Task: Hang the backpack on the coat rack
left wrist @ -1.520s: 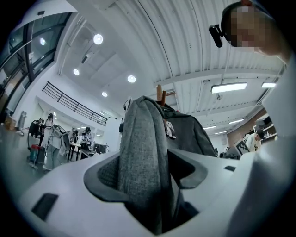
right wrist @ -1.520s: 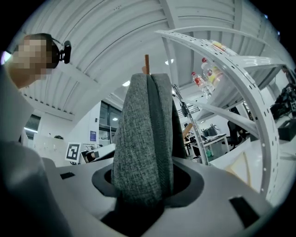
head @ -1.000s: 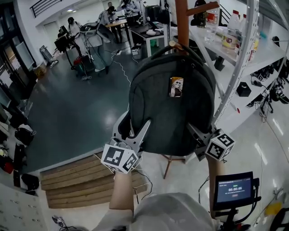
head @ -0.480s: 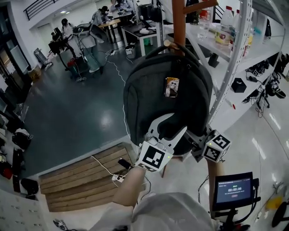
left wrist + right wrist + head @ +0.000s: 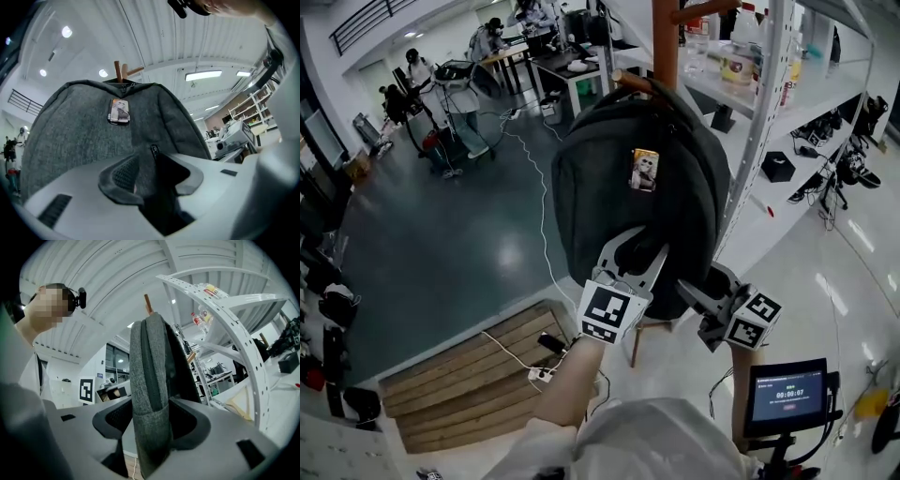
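Left gripper (image 5: 639,253) closing on backpack (image 5: 600,169), shifted rightward

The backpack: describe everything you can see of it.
Dark grey woven backpack with a picture tag on front. It hangs upright by its top handle from a wooden peg of the coat rack. The right hand-held gripper clamps its side edge; the jaws of the left hand-held gripper are closing around its front zip pull.

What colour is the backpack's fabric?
The backpack is heathered dark grey, clearest in the left gripper view.
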Tool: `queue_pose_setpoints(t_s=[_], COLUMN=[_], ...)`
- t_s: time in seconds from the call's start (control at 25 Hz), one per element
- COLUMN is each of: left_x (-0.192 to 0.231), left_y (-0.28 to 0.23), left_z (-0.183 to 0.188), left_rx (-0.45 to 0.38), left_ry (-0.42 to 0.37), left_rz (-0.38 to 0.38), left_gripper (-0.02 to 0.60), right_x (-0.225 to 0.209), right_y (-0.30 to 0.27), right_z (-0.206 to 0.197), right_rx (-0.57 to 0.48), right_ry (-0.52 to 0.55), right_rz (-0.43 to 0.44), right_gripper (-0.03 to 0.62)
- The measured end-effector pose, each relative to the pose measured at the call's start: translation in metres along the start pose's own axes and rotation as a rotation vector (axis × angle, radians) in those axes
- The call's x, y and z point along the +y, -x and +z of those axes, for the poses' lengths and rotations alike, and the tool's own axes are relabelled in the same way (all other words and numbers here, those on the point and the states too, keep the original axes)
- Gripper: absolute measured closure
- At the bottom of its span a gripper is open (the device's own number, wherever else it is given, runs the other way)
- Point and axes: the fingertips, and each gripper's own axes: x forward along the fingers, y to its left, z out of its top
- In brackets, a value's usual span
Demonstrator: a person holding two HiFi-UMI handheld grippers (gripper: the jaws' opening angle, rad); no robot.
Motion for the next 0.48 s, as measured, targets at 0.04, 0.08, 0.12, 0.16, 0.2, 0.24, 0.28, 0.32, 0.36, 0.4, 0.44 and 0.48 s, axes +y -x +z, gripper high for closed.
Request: queue_pose_setpoints(t_s=[0.04, 0.08, 0.12, 0.16, 0.2, 0.24, 0.28, 0.32, 0.36, 0.4, 0.44, 0.48], left_x=[0.002, 0.005, 0.009, 0.013, 0.016, 0.020, 0.023, 0.026, 0.028, 0.031, 0.032, 0.034], left_y=[-0.001, -0.002, -0.002, -0.002, -0.002, -0.002, -0.001, 0.000, 0.001, 0.002, 0.004, 0.006], left_z=[0.000, -0.001, -0.001, -0.003, -0.005, -0.007, -0.009, -0.010, -0.011, -0.012, -0.013, -0.014], left_rx=[-0.001, -0.002, -0.006, -0.012, -0.019, -0.025, -0.029, -0.034, -0.039, -0.045, -0.051, -0.056], left_ry=[0.006, 0.021, 0.044, 0.073, 0.101, 0.125, 0.144, 0.159, 0.171, 0.182, 0.190, 0.194], left_rz=[0.017, 0.036, 0.055, 0.071, 0.083, 0.094, 0.104, 0.114, 0.123, 0.132, 0.139, 0.147], left_gripper=[0.431, 0.431, 0.431, 0.431, 0.431, 0.431, 0.431, 0.431, 0.431, 0.431, 0.431, 0.431], right_x=[-0.001, -0.001, -0.001, 0.001, 0.003, 0.007, 0.013, 0.021, 0.030, 0.039, 0.047, 0.054], right_y=[0.003, 0.007, 0.011, 0.017, 0.025, 0.032, 0.038, 0.042, 0.044, 0.044, 0.042, 0.038], right_z=[-0.001, -0.005, -0.009, -0.012, -0.012, -0.007, 0.002, 0.012, 0.022, 0.030, 0.034, 0.036], right_rx=[0.005, 0.026, 0.054, 0.078, 0.080, 0.054, 0.009, -0.041, -0.082, -0.109, -0.122, -0.124], right_ry=[-0.016, -0.024, -0.022, -0.014, -0.006, -0.002, -0.004, -0.011, -0.017, -0.020, -0.022, -0.025], right_rz=[-0.009, -0.013, -0.012, -0.010, -0.005, 0.006, 0.027, 0.059, 0.092, 0.119, 0.135, 0.142], right_gripper=[0.376, 0.376, 0.376, 0.378, 0.378, 0.378, 0.378, 0.378, 0.378, 0.379, 0.379, 0.379])
